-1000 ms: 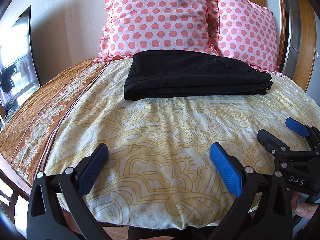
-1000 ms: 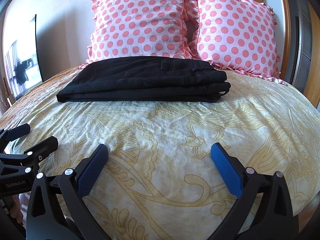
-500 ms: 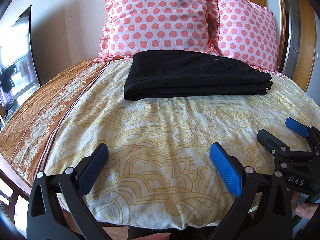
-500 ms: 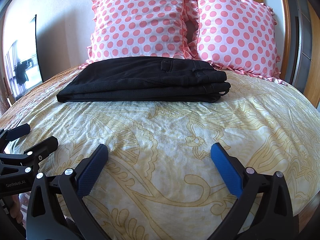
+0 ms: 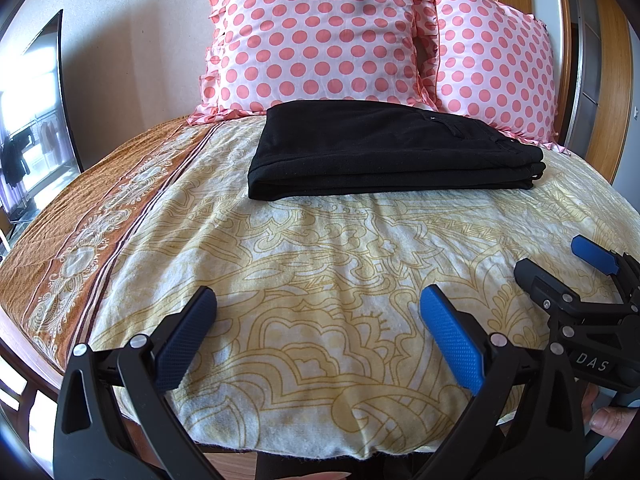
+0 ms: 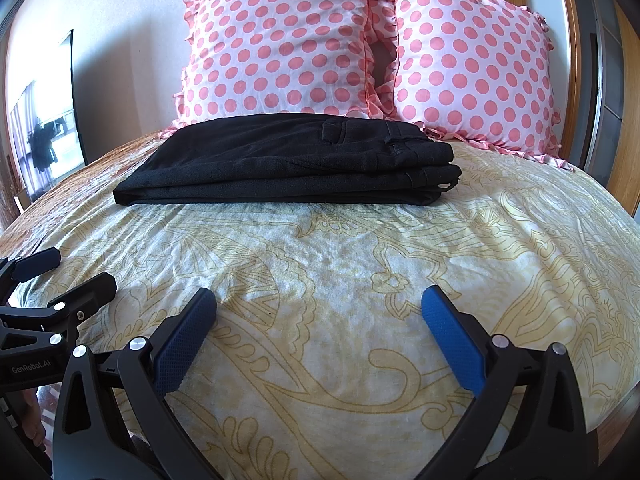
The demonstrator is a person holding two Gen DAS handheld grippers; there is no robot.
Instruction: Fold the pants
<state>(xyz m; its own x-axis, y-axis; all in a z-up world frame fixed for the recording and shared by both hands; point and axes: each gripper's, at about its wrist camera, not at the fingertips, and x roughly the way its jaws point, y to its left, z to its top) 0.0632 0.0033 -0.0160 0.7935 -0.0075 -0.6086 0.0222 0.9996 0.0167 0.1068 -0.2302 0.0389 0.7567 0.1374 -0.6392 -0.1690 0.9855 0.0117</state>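
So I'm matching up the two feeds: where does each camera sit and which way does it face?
Left wrist: on the left gripper, low at the bed's near edge, facing the pillows; open fingers, right gripper and a fingertip show.
Right wrist: on the right gripper, same heading; left gripper at left.
Shared: folded black pants, polka-dot pillows, bedspread.

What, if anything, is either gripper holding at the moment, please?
Nothing is held. The left gripper and the right gripper are both open above the bedspread, apart from the folded black pants.
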